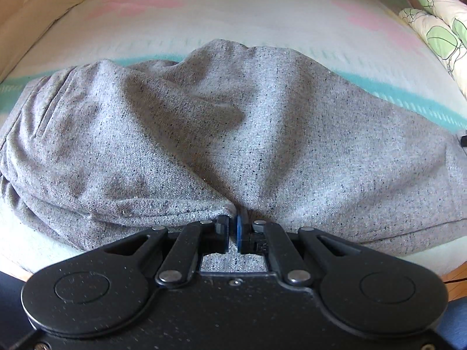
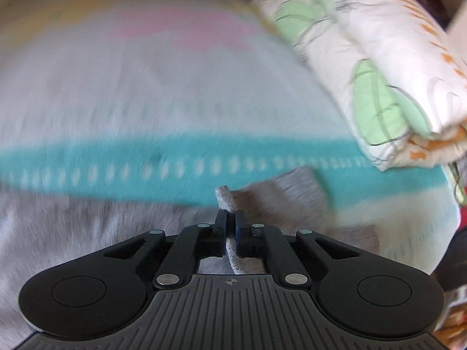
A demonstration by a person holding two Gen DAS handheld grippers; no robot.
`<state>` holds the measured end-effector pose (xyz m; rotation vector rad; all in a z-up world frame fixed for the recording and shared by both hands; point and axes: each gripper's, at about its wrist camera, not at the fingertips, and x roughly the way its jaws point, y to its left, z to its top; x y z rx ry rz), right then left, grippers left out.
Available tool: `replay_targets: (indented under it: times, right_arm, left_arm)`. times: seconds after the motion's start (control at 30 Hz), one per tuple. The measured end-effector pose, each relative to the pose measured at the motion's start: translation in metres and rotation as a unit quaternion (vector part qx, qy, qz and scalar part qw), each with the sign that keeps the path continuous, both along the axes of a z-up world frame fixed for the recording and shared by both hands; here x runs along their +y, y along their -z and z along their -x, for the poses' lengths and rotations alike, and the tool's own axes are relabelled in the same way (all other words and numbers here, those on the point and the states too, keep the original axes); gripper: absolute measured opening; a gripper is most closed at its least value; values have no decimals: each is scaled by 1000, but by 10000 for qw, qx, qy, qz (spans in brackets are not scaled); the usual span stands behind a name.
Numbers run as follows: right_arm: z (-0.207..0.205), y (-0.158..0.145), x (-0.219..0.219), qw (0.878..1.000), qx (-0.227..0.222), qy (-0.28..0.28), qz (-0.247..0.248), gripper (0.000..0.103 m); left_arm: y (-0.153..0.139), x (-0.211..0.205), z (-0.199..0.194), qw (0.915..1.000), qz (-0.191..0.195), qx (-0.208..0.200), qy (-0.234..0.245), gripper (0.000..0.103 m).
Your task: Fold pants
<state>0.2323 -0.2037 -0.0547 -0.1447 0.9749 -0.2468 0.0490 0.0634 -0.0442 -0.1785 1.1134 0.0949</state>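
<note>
- Left gripper (image 1: 232, 234) clenched on an edge of the grey pants (image 1: 233, 134), fabric bunched and spreading forward from the fingertips.
- Right gripper (image 2: 230, 229) pinching a narrow fold of the same pants (image 2: 224, 197), cloth trailing blurred to its right.
- Underneath, a pastel bedspread (image 1: 262, 17) with a teal band.
- Folded leaf-print quilt (image 2: 379, 67) lying at the right edge.
</note>
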Motion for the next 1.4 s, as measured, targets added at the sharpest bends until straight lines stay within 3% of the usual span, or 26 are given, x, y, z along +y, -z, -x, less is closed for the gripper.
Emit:
replay_targets:
  times: [0.13, 0.23, 0.33, 0.43, 0.53, 0.63, 0.93, 1.07, 1.17, 1.3, 1.4]
  right_arm:
    - [16, -55, -21, 9957, -732, 57, -560, 5]
    - [36, -100, -43, 9850, -1359, 240, -1032, 5]
    - [56, -121, -78, 9755, -1657, 676, -1281, 5]
    - [65, -103, -108, 9789, -1308, 1223, -988, 5]
    - [62, -57, -133, 9849, -418, 1531, -688, 5]
    - [61, -17, -154, 9799, 272, 1818, -779, 5]
    - [94, -47, -171, 9627, -609, 2107, -1586, 5]
    - [95, -27, -177, 9639, -50, 2218, -1471, 5]
    - [88, -9, -176, 9680, 510, 2113, -1253, 5]
    - [81, -1, -174, 9693, 744, 2064, -1106, 5]
    - [76, 5, -171, 9707, 914, 2005, -964, 5]
  left_arm:
    - [-2, 8, -1, 9996, 240, 66, -132, 6]
    - [-4, 12, -1, 9992, 346, 64, -181, 6]
    - [-10, 14, 2, 9993, 350, -11, -165, 6]
    - [-17, 15, 5, 9993, 332, -89, -136, 6]
    - [-24, 14, 9, 9994, 274, -169, -87, 6]
    - [-29, 14, 14, 9994, 237, -238, -42, 6]
    - [-54, 14, 24, 9973, 177, -713, -9, 6]
    - [-71, 17, 35, 9943, 118, -1061, 79, 6]
    - [-60, 19, 30, 9970, 194, -730, 168, 6]
    - [-34, 18, 21, 9993, 349, -82, 124, 6]
    - [-25, 18, 16, 9992, 369, 122, 60, 7]
